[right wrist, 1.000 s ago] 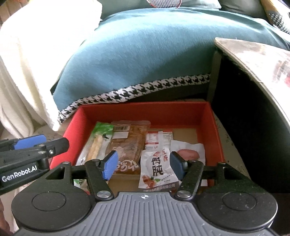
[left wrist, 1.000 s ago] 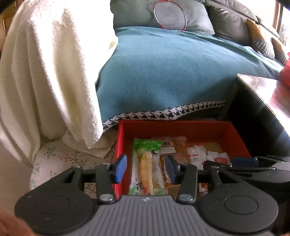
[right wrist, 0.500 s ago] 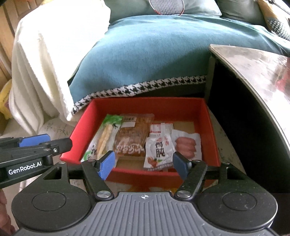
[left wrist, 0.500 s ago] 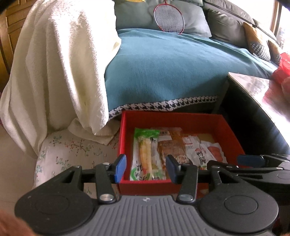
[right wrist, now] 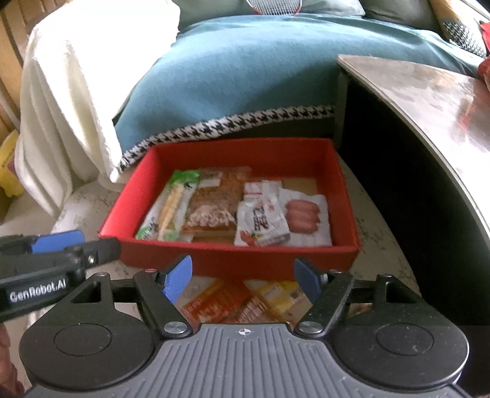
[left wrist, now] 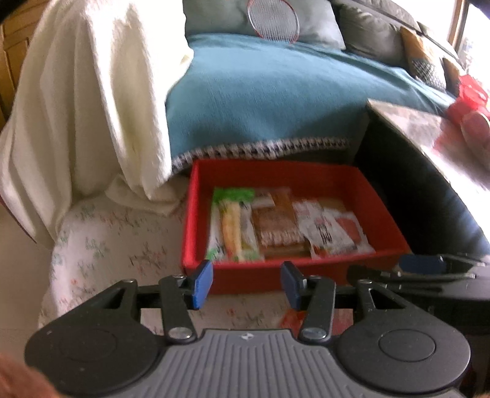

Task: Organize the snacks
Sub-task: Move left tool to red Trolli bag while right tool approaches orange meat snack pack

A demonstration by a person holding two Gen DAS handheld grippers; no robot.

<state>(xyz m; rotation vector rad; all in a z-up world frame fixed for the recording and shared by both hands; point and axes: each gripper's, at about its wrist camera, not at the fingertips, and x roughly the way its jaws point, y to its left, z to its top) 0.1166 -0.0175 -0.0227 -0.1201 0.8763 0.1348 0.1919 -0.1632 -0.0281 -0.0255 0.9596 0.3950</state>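
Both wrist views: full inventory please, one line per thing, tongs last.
Box: one, red, open, on the floral cushion.
Packets in the box: at least five, side by side; green-topped packet far left, brown packet, white packet with black characters, small red-and-white packet behind it, sausage packet far right.
Loose packets: orange and yellow, count unclear, in front of the box.
Cushion: one, white floral.
Throw: one, teal, houndstooth edge, on the sofa.
Blanket: one, cream, left.
Racket: one, red-rimmed, on a grey pillow.
Table: one, glossy top, right.
Left tongs: blue pads, open, empty.
Right tongs: blue pads, open, empty, just been opening.
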